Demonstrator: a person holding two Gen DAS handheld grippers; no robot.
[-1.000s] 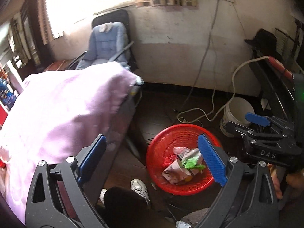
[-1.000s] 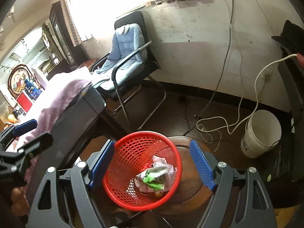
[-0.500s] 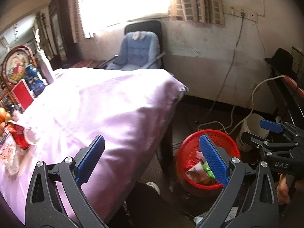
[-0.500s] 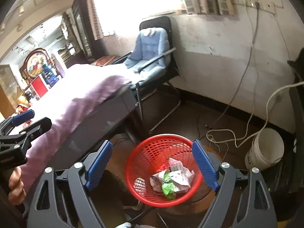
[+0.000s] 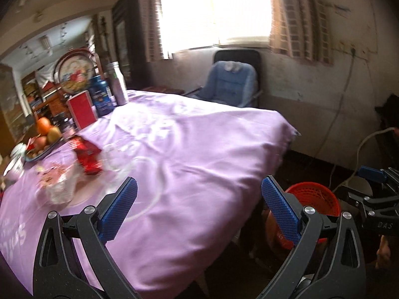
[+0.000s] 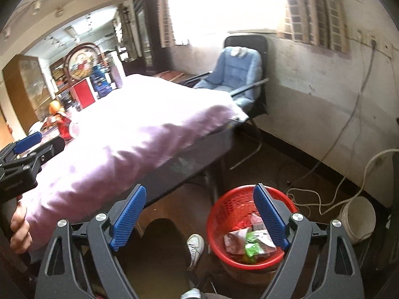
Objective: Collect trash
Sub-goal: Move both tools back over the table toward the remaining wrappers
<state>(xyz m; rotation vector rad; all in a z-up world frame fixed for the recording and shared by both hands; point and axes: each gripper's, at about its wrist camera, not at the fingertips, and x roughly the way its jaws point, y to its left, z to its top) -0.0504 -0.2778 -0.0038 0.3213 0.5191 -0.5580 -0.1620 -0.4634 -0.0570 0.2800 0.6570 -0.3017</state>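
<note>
My left gripper (image 5: 199, 204) hangs over the lilac-draped surface (image 5: 199, 149), jaws wide, nothing between them; ahead and to the left of them lie a red wrapper (image 5: 87, 157) and a crumpled clear wrapper (image 5: 57, 186), blurred; my right gripper (image 6: 199, 211) has just been opening, jaws wide and empty; the red basket (image 6: 224, 204) sits on the floor behind the right-hand jaw, crumpled wrappers (image 6: 247, 244) inside; a white shoe (image 6: 195, 245) shows below, between the jaws.
</note>
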